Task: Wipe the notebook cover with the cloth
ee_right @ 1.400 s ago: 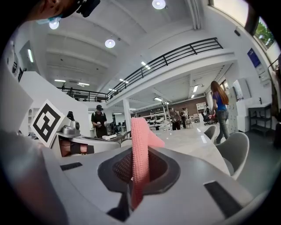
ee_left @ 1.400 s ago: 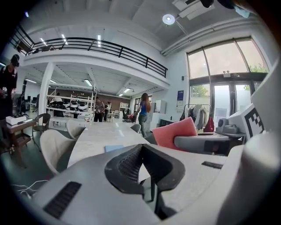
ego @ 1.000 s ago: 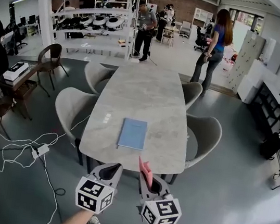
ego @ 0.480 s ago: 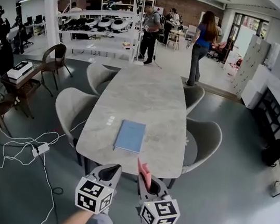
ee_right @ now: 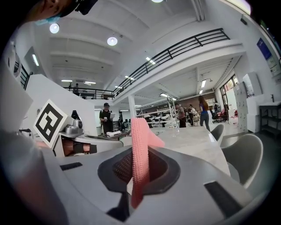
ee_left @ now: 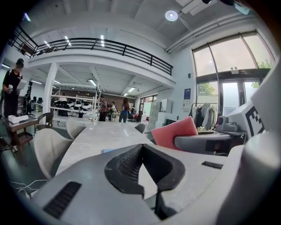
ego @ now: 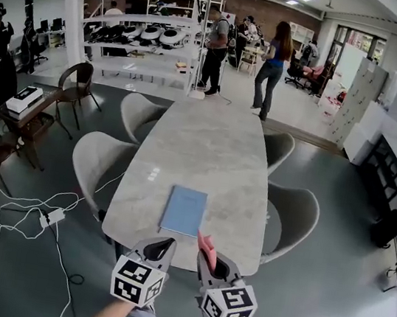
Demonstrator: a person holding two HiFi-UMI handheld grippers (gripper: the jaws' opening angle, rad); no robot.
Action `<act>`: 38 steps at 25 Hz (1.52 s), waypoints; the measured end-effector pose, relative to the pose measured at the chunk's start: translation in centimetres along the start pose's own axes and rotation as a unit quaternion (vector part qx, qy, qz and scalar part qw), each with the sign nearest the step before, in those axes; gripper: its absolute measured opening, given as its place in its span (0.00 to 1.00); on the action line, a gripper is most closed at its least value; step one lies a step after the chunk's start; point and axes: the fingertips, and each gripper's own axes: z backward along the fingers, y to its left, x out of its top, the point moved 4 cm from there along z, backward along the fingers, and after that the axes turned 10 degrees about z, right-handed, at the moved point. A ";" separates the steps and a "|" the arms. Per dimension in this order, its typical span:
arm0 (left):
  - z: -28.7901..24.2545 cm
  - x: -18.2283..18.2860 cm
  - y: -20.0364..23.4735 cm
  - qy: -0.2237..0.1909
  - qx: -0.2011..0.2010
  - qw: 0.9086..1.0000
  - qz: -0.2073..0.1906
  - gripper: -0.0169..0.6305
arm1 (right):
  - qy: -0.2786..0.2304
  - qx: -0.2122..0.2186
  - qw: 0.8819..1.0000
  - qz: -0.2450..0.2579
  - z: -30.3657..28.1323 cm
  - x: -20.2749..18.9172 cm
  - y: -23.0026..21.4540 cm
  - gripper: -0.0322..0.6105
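- On the grey table (ego: pixel 210 133), in the head view, the blue notebook (ego: pixel 184 211) is lying flat near the front edge.
- In the left gripper view, the left gripper (ee_left: pixel 141 147) is holding its jaws together, empty.
- In the right gripper view, the right gripper (ee_right: pixel 137 169) is pinching the pink cloth (ee_right: pixel 141 132) upright.

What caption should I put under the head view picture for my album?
Right hand-held gripper holds a pink cloth, left hand-held gripper empty, both short of the blue notebook on the table.
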 end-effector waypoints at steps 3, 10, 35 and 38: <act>-1.8 0.7 2.3 0.000 0.002 1.000 0.002 0.04 | 0.008 0.005 1.000 0.007 -3.3 0.2 -0.9 0.07; -5.6 1.7 8.0 0.015 0.008 1.000 0.008 0.04 | 0.037 0.017 0.999 0.014 -10.9 0.0 -2.5 0.07; -14.7 2.8 18.4 0.057 -0.031 0.998 0.023 0.04 | 0.159 0.008 0.985 0.068 -26.6 -4.4 -10.3 0.07; -15.3 2.2 18.1 0.064 -0.029 0.997 0.024 0.04 | 0.174 0.008 0.982 0.074 -26.8 -5.3 -11.4 0.07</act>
